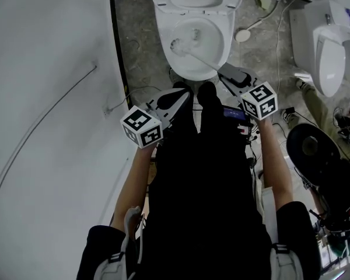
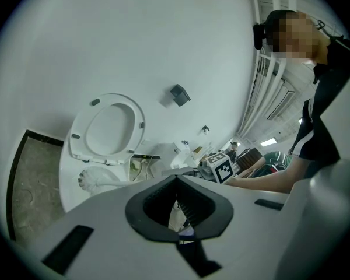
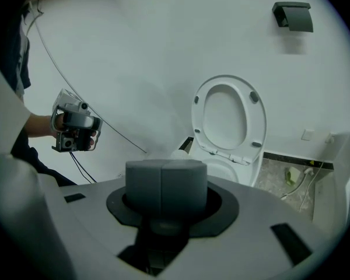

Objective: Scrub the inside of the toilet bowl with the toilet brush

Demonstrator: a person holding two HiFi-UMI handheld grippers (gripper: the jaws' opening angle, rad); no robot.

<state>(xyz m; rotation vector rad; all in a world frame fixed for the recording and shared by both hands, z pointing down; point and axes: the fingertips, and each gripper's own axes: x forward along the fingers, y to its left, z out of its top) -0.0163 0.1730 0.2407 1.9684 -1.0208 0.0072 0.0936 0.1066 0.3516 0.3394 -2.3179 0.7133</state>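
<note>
The white toilet (image 1: 221, 16) stands at the top of the head view with its seat (image 3: 227, 118) raised against the wall. The white toilet brush (image 1: 179, 44) has its head inside the bowl on the left side, and its handle (image 1: 205, 60) slants down-right into my right gripper (image 1: 226, 74). The right gripper's jaws are shut on that handle. In the right gripper view the closed pads (image 3: 163, 185) hide the handle. My left gripper (image 1: 184, 93) hovers in front of the bowl's near rim, shut and empty. The brush head (image 2: 92, 179) also shows in the left gripper view.
A second white fixture (image 1: 329, 57) stands at the right, with a cable and a small white disc (image 1: 242, 35) on the stone floor between them. A black round object (image 1: 312, 147) sits lower right. A white wall runs close along the left. Black shoes (image 1: 207, 92) stand before the bowl.
</note>
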